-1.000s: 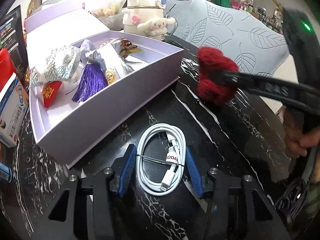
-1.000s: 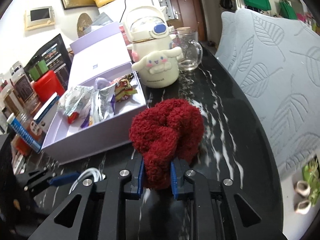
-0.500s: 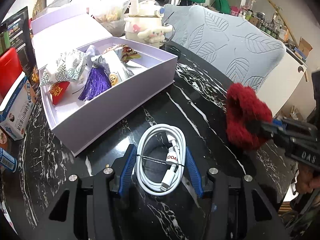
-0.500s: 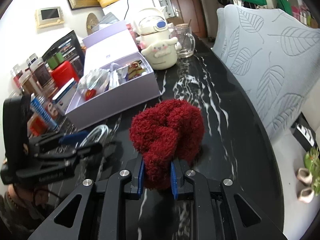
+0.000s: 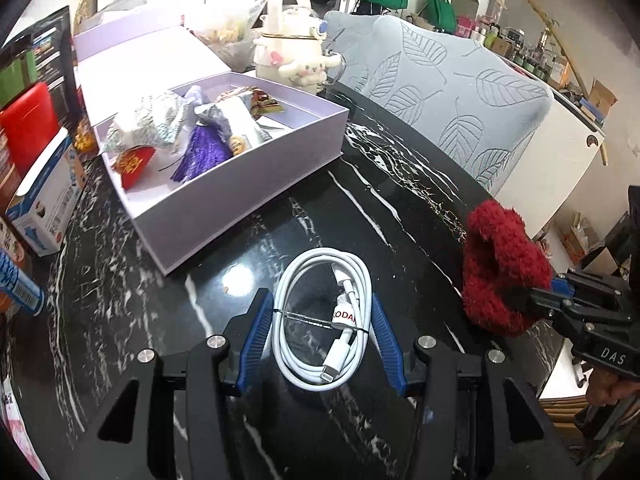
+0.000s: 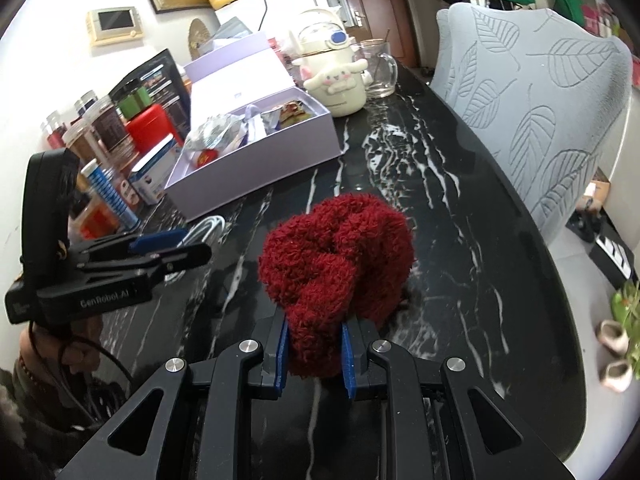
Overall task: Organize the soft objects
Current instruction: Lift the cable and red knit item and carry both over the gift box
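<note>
While my right tongs (image 6: 314, 354) pinch the fluffy dark-red knitted bundle (image 6: 336, 268) above the black marbled desk (image 6: 460, 240), my left tongs (image 5: 320, 338) clasp a coiled white charging cable (image 5: 320, 320); the open lilac cardboard box (image 5: 240, 196) lies at eleven o'clock.

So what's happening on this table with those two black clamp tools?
A person holds a clamp tool in each hand. The right gripper has its fingers closed on a fuzzy red sock bundle, held above the black marble table. The left gripper grips a coiled white cable. An open lilac box with wrapped bits and a purple tassel sits behind.
</note>
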`<act>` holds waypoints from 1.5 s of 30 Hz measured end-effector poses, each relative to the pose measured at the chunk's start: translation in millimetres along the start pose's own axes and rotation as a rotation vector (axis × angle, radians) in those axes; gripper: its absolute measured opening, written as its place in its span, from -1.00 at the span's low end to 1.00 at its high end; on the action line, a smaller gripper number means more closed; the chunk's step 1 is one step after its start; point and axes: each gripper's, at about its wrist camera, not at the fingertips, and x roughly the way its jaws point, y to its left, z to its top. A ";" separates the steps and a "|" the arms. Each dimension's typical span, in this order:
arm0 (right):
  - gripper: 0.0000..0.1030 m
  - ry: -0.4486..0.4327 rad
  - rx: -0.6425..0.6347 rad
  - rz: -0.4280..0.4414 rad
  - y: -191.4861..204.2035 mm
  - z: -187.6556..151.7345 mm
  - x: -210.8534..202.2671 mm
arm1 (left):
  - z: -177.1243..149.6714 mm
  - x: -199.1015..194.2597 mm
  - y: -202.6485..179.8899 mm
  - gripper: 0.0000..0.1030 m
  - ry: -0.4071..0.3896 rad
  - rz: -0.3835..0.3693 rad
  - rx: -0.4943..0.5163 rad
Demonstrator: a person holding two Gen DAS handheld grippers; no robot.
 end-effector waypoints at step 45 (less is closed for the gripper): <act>-0.60 0.002 -0.243 0.315 116.4 35.2 38.3 | -18.0 -89.8 68.0 -0.04 -0.176 0.158 -0.167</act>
